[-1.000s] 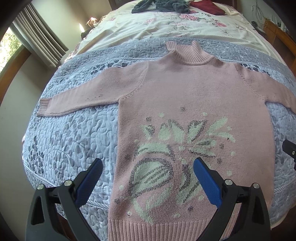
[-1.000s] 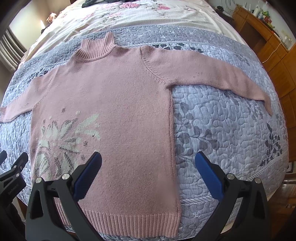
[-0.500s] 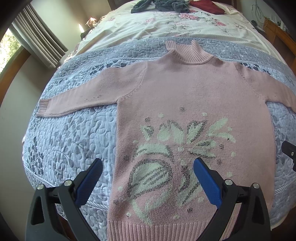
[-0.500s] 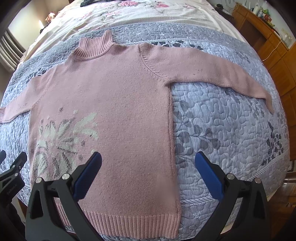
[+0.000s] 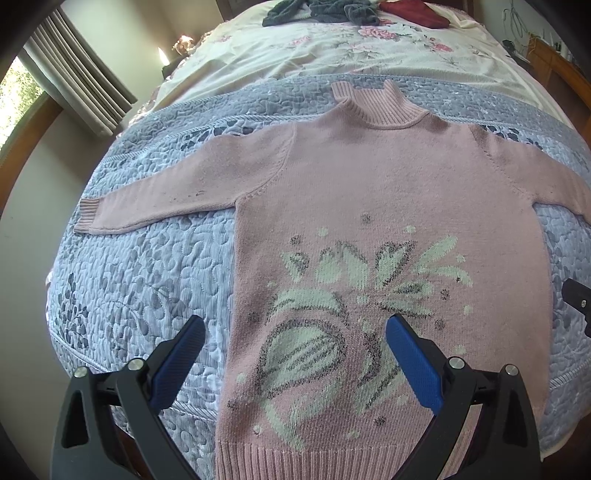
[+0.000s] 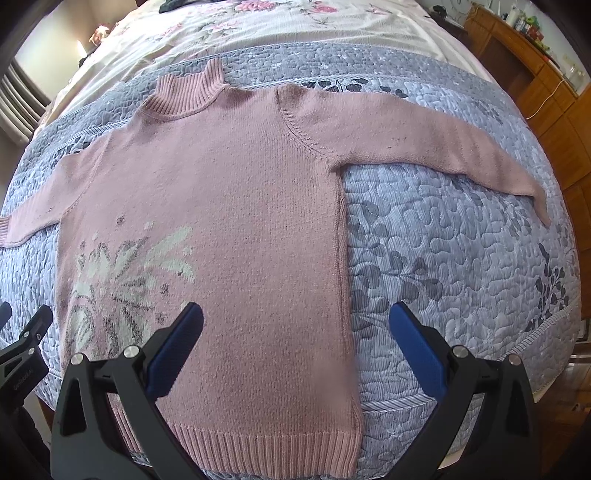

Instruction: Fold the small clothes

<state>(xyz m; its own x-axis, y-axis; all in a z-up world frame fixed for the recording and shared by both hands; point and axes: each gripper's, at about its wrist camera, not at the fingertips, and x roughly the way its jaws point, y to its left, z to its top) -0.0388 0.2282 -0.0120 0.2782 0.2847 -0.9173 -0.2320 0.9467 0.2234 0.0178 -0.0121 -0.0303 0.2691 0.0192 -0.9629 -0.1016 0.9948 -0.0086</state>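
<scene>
A pink knitted sweater (image 5: 388,177) with a pale flower pattern lies flat, face up, on a grey-blue quilt (image 5: 140,273), both sleeves spread out and the ribbed collar at the far end. My left gripper (image 5: 295,332) hovers open above the sweater's lower left part, near the hem. In the right wrist view the same sweater (image 6: 236,206) fills the middle, its right sleeve (image 6: 436,136) stretched toward the bed's edge. My right gripper (image 6: 295,325) stands open over the sweater's lower right side seam. Neither gripper holds anything.
A floral cream sheet (image 5: 332,48) covers the far bed. Dark grey clothes (image 5: 325,9) and a dark red garment (image 5: 417,11) lie at its far end. Curtains (image 5: 77,74) hang at left. A wooden dresser (image 6: 535,70) stands at right.
Both grippers have drifted slightly forward and a little left over the sweater. The sweater has not moved and both grippers stay open.
</scene>
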